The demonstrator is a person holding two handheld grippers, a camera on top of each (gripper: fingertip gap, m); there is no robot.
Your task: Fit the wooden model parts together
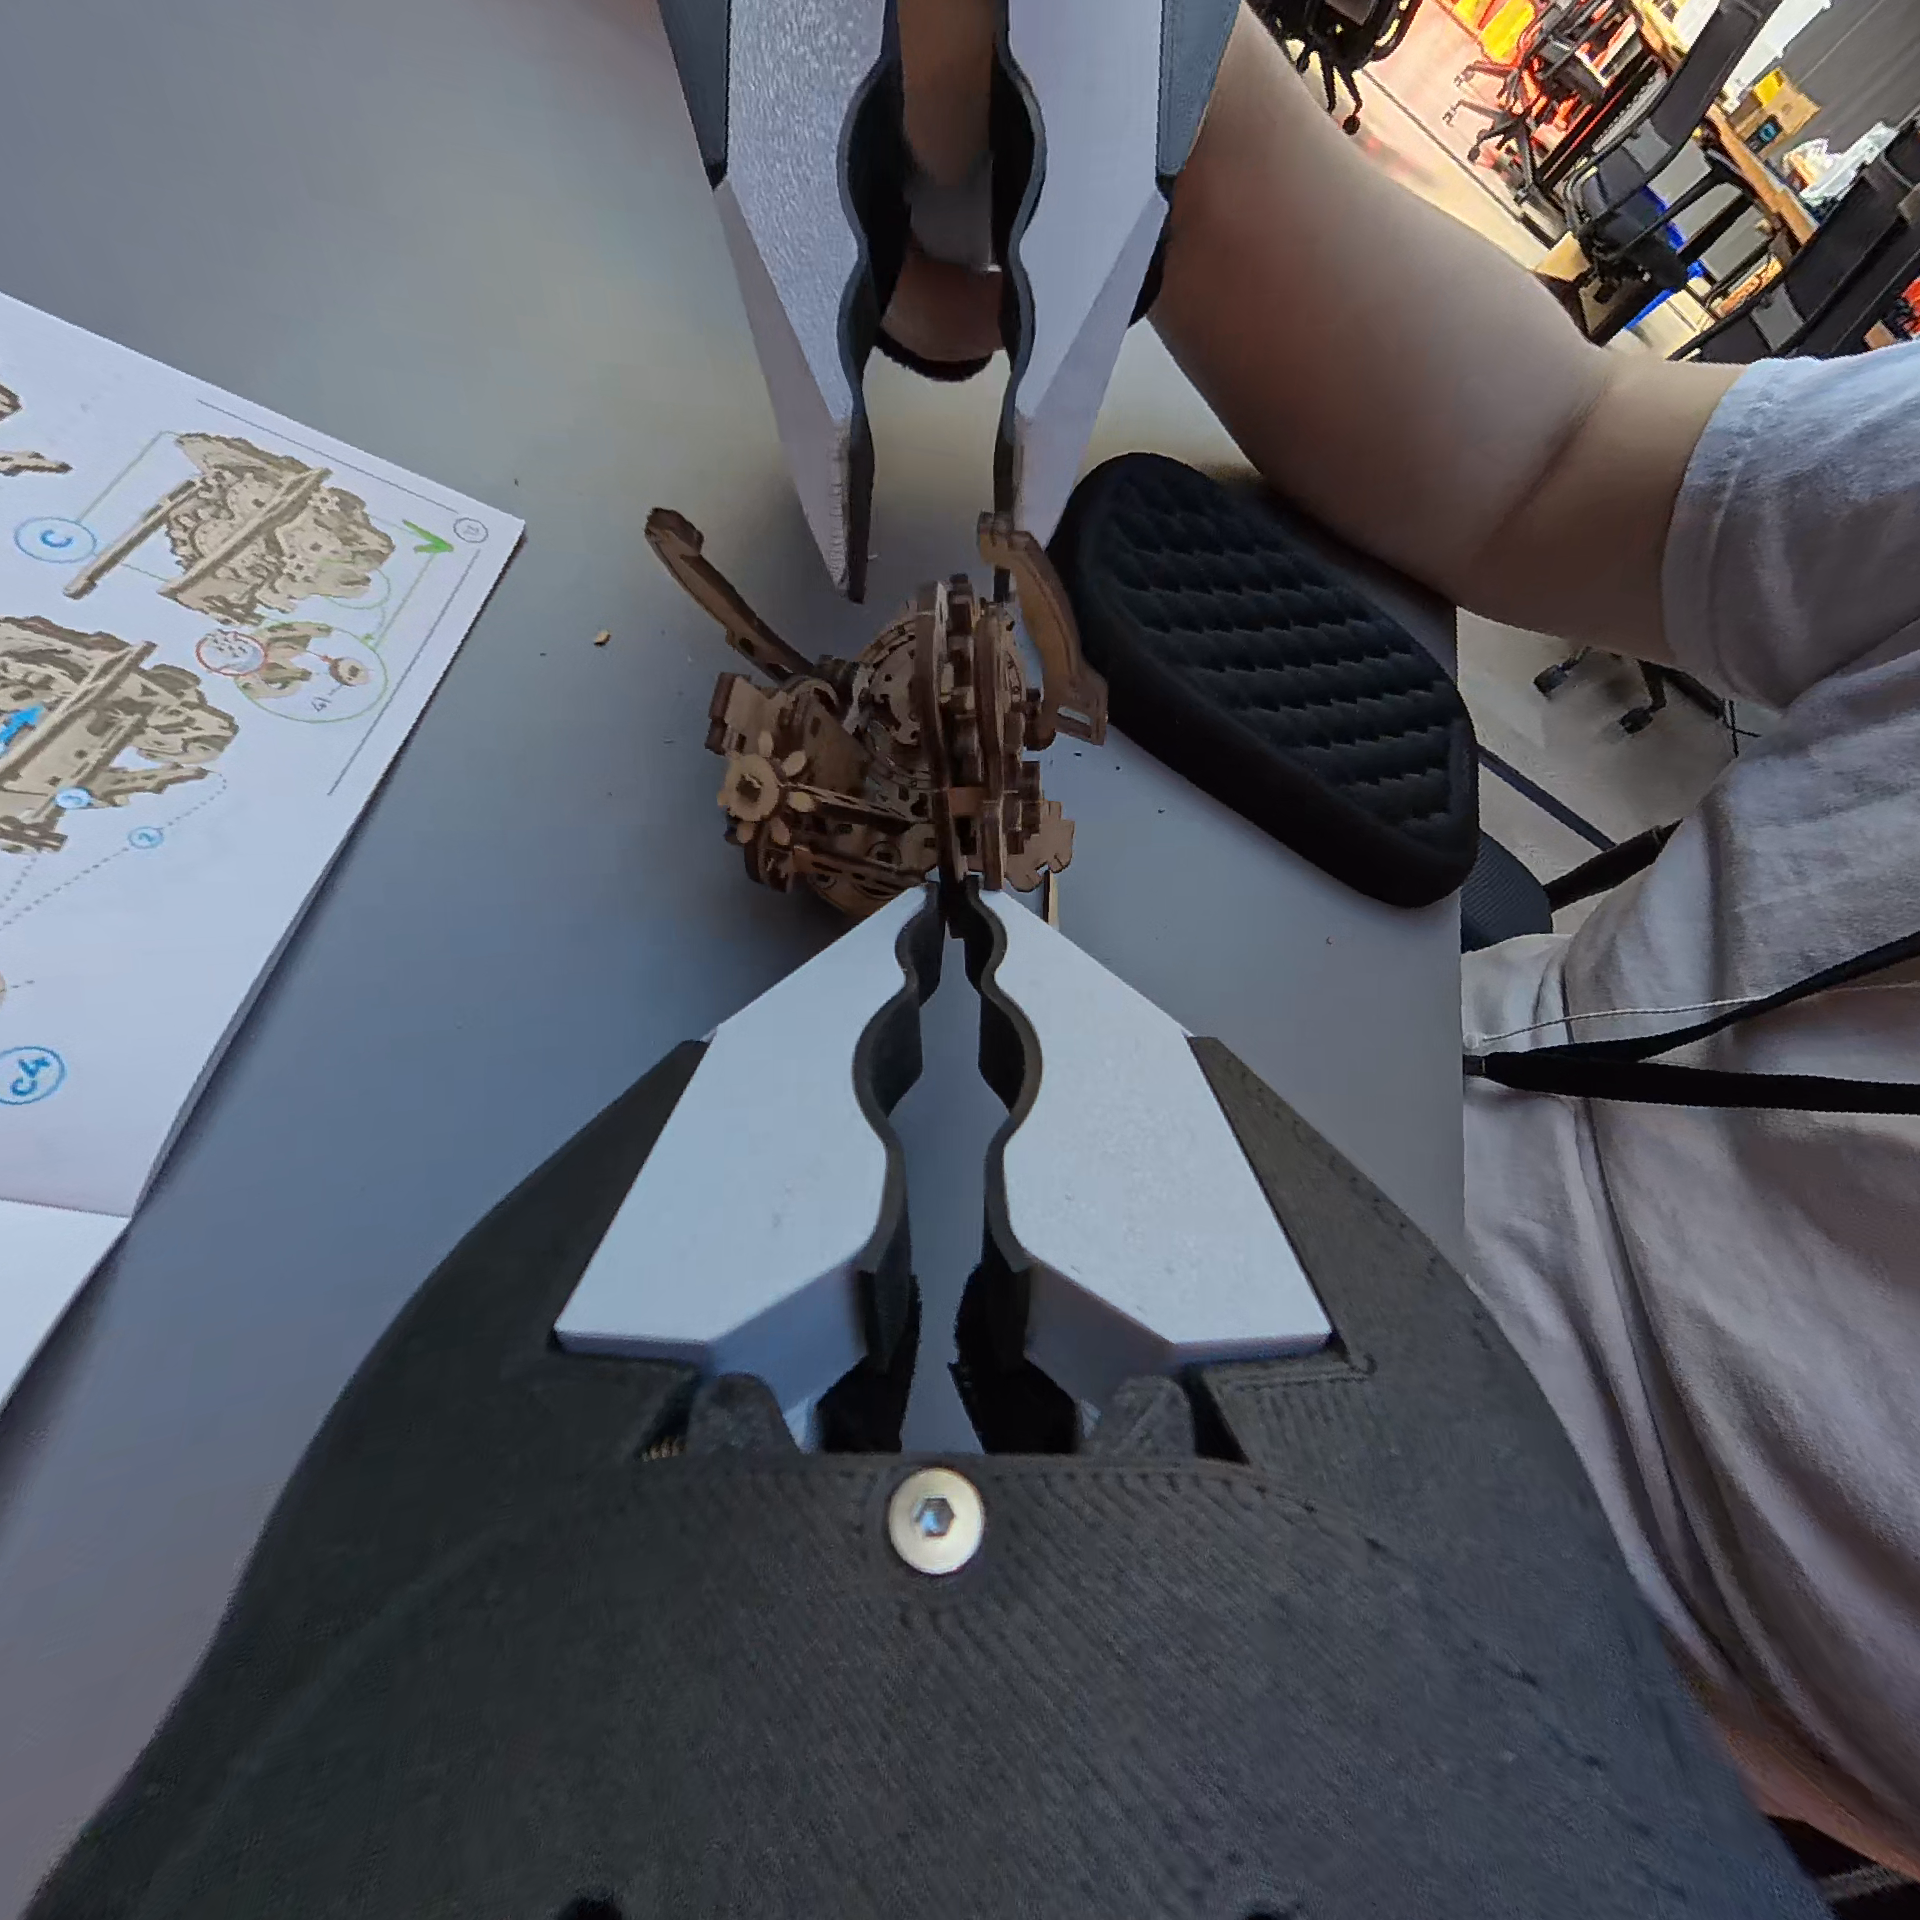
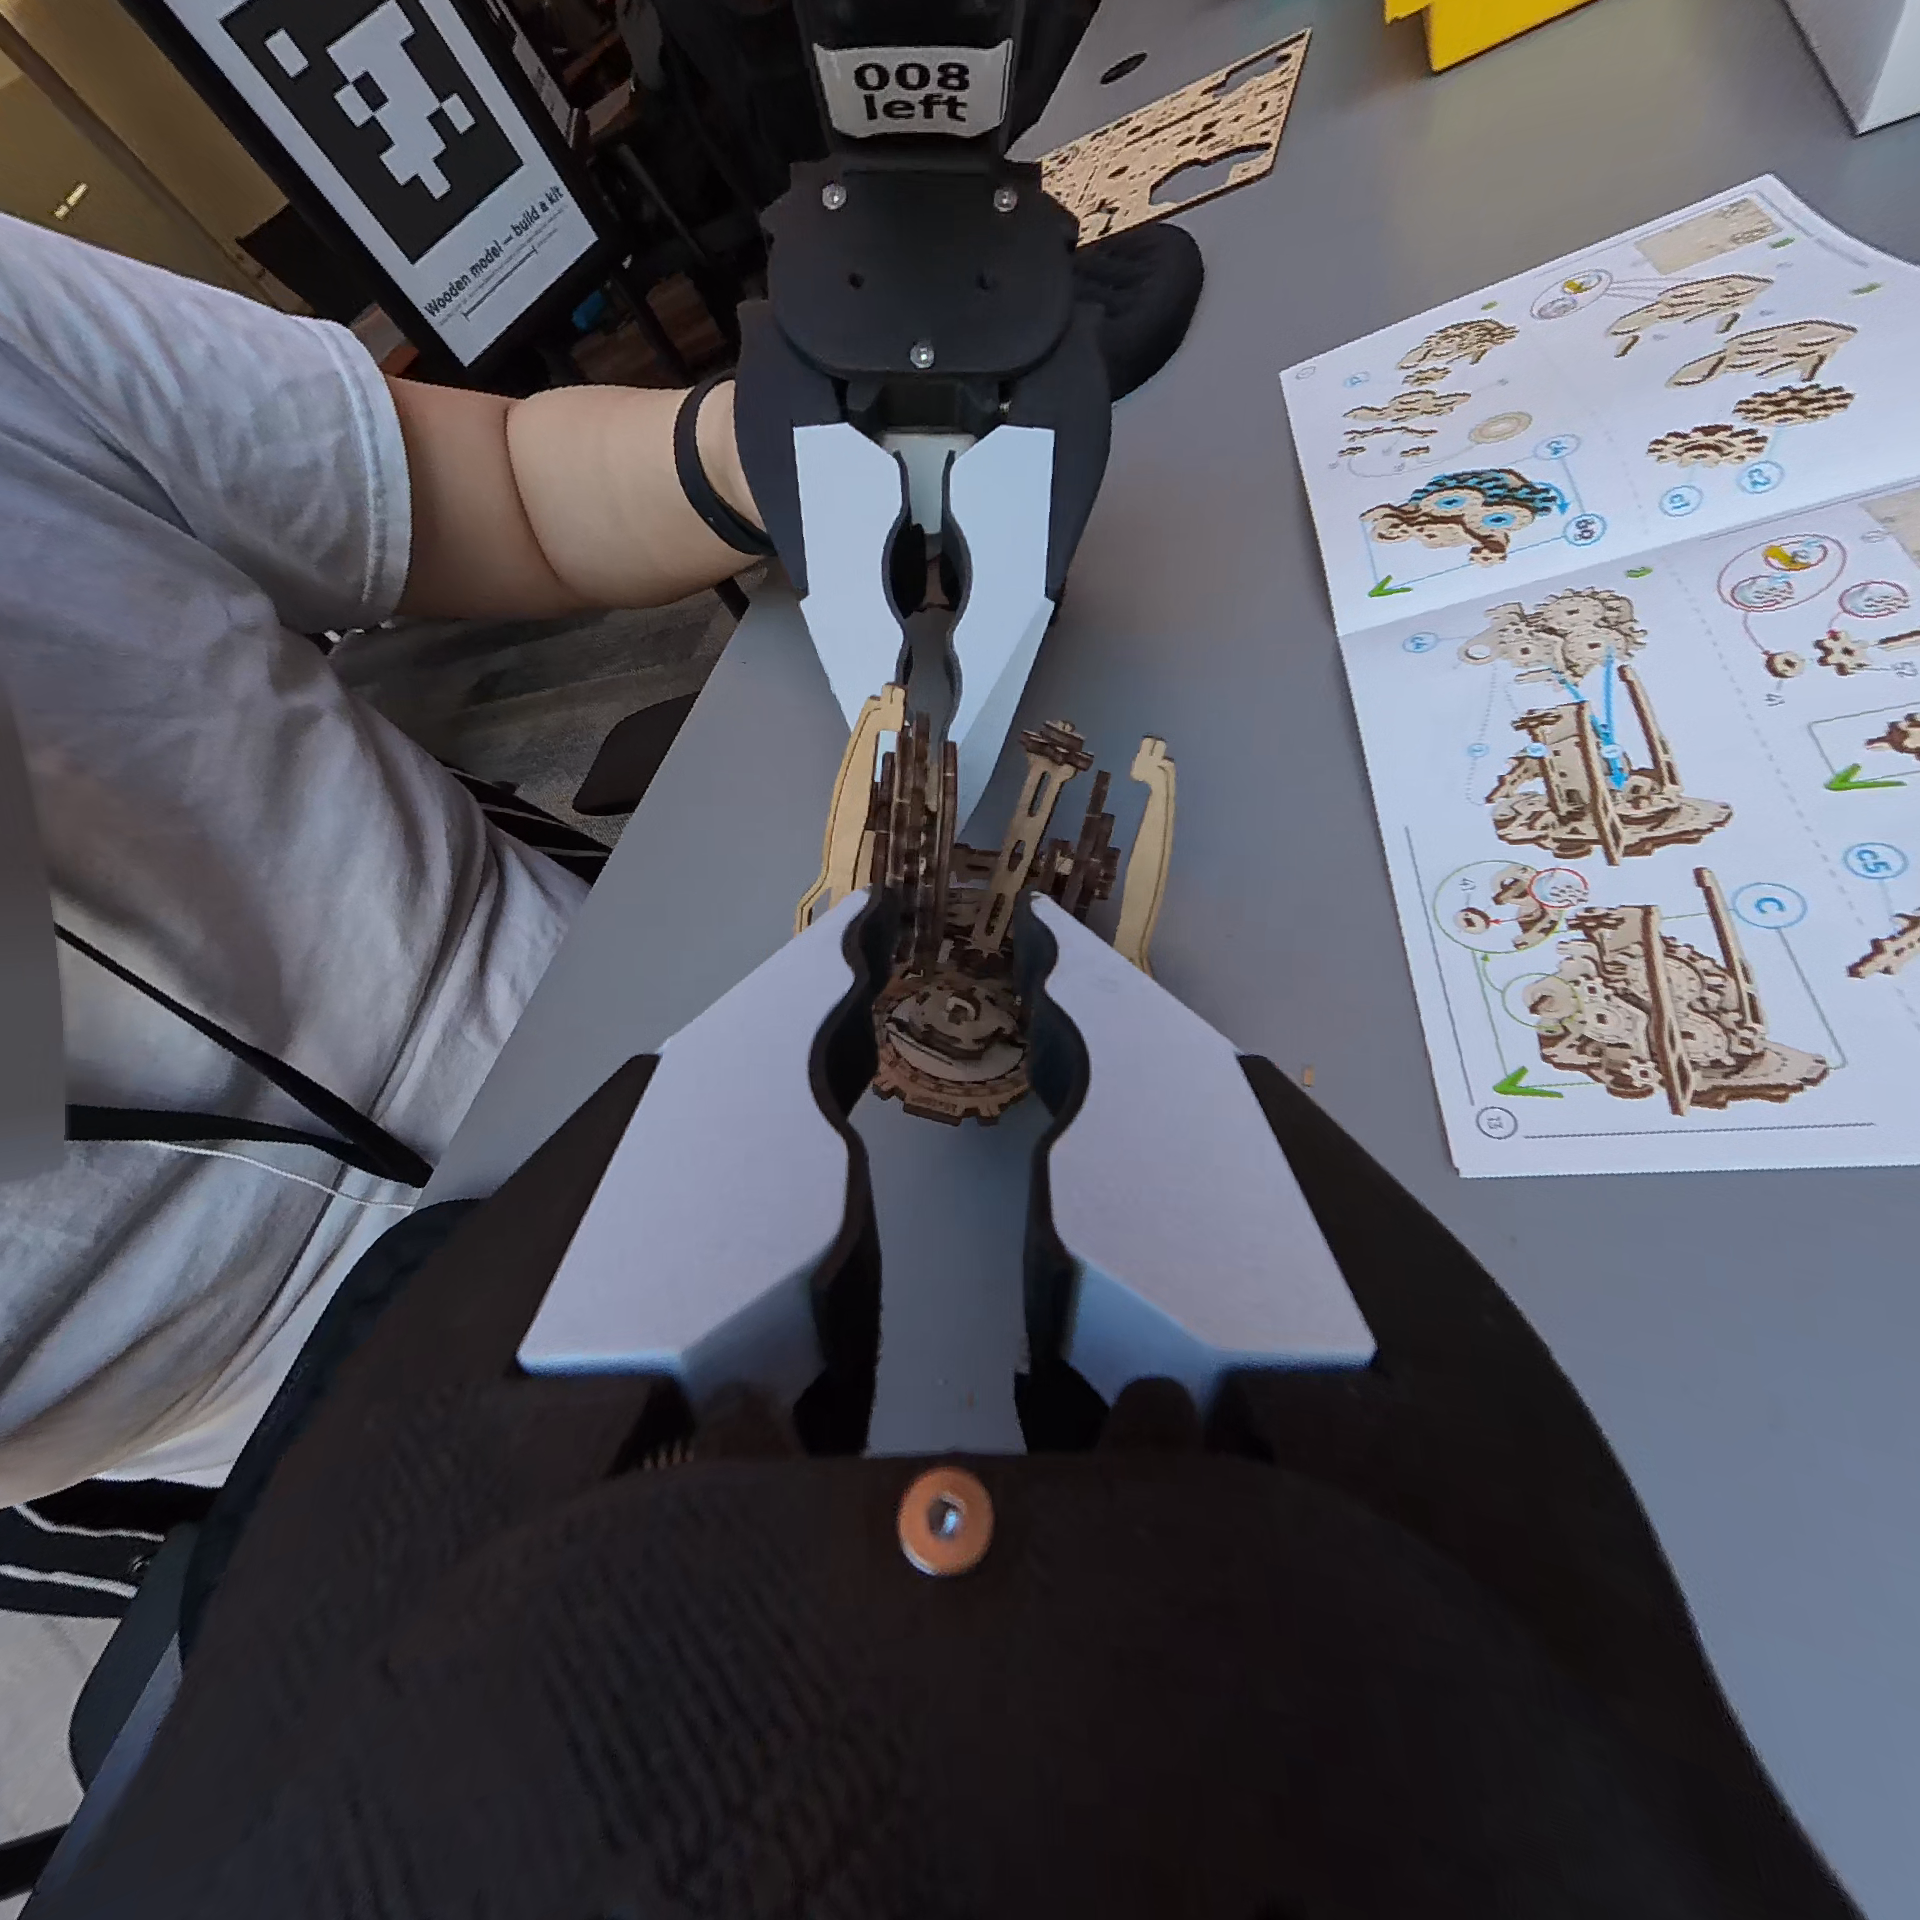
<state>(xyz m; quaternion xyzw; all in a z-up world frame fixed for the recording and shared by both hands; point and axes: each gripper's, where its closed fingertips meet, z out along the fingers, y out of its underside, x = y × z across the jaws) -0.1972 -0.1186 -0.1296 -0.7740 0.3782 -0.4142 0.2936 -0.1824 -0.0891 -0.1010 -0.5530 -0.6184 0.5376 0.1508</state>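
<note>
The wooden model [image 1: 883, 748], a round cluster of gears and plates with two curved arms, stands on the grey table [image 1: 520, 935]. My left gripper [image 1: 958, 899] is shut on a thin upright plate at the model's near edge. It also shows in the right wrist view [image 2: 932, 727], pinching the top of the gear stack. My right gripper [image 2: 951, 914] is open and straddles the model [image 2: 956, 1029] without pressing on it. In the left wrist view it [image 1: 928, 556] hangs just over the model's far side, one finger [image 1: 1003, 499] close to a curved arm.
An open instruction booklet [image 2: 1610, 727] lies beside the model, also in the left wrist view [image 1: 208, 727]. A black padded rest [image 1: 1268, 675] sits at the table edge. A punched wooden part sheet [image 2: 1174, 135] lies farther back. The person's arm [image 1: 1403, 364] is close. The left gripper's tips are roughly 5 centimeters from the right gripper's.
</note>
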